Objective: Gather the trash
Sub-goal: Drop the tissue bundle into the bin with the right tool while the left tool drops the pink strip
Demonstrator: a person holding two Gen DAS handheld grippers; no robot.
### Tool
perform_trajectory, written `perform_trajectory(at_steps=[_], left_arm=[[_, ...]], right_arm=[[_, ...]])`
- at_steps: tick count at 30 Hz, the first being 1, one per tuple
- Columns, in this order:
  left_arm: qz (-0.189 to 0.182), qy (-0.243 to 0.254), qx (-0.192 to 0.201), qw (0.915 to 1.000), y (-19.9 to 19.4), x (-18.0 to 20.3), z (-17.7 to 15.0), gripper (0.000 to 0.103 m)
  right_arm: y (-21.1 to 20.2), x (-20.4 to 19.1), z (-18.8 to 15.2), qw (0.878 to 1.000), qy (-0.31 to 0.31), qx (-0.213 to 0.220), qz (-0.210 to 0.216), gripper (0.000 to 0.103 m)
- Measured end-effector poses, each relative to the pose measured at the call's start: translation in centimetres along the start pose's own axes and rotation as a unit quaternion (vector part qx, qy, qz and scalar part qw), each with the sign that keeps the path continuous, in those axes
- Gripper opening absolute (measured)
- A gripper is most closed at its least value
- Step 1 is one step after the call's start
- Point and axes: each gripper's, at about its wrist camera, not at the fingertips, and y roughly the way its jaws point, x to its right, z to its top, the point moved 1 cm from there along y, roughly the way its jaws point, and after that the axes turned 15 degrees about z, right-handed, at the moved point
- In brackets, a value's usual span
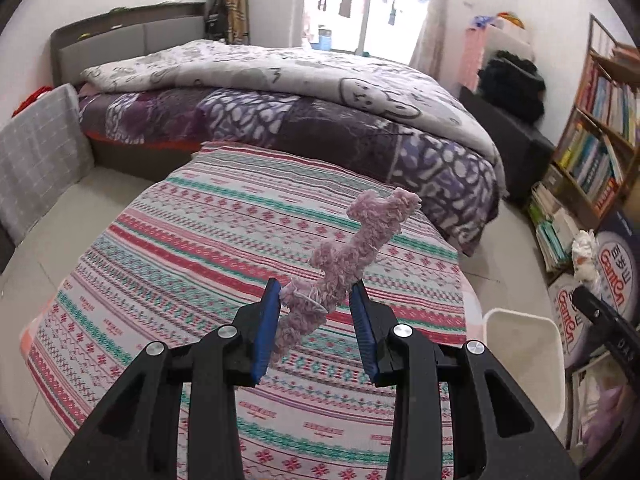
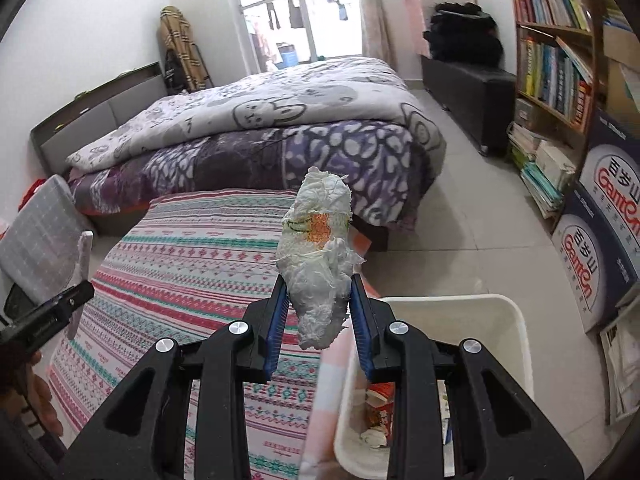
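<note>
My left gripper (image 1: pixel 314 292) is shut on a fuzzy pink strip of yarn (image 1: pixel 352 248), held above the striped patterned cloth (image 1: pixel 200 260). The strip sticks up and to the right past the blue pads. My right gripper (image 2: pixel 318 288) is shut on a crumpled white tissue wad (image 2: pixel 320 256) with an orange and green print, held above the cloth's right edge. The white trash bin (image 2: pixel 516 328) stands just below and right of it, with some trash inside. The bin also shows in the left wrist view (image 1: pixel 524 356), and the right gripper with the wad (image 1: pixel 586 258) shows at the right edge.
A bed with a purple and grey quilt (image 1: pixel 300 92) lies beyond the cloth. A bookshelf (image 2: pixel 556 40), stacked books and Ganten boxes (image 2: pixel 612 216) line the right side. A grey checked cushion (image 1: pixel 36 160) stands at the left. A black bench (image 2: pixel 468 88) is at the far right wall.
</note>
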Motion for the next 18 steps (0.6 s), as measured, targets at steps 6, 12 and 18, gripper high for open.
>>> perform_trajectory(at_steps=[6,12,18], left_arm=[[-0.02,0.03,0.005,0.9993,-0.4,3.4,-0.7,0.036],[-0.044,0.058,0.004,0.9973,-0.6,6.7,-1.5,0.036],[-0.071,0.087,-0.005,0.9936,-0.6,10.1,-2.5,0.036]], right_arm=[[-0.6,2.6,-0.1,0.999,0.033,-0.006,-0.022,0.029],[-1.1,5.2,-0.3,0.997,0.066,-0.014,-0.04,0.03],[-1.5,7.6,-0.6,0.993,0.095,-0.027,-0.057,0.031]])
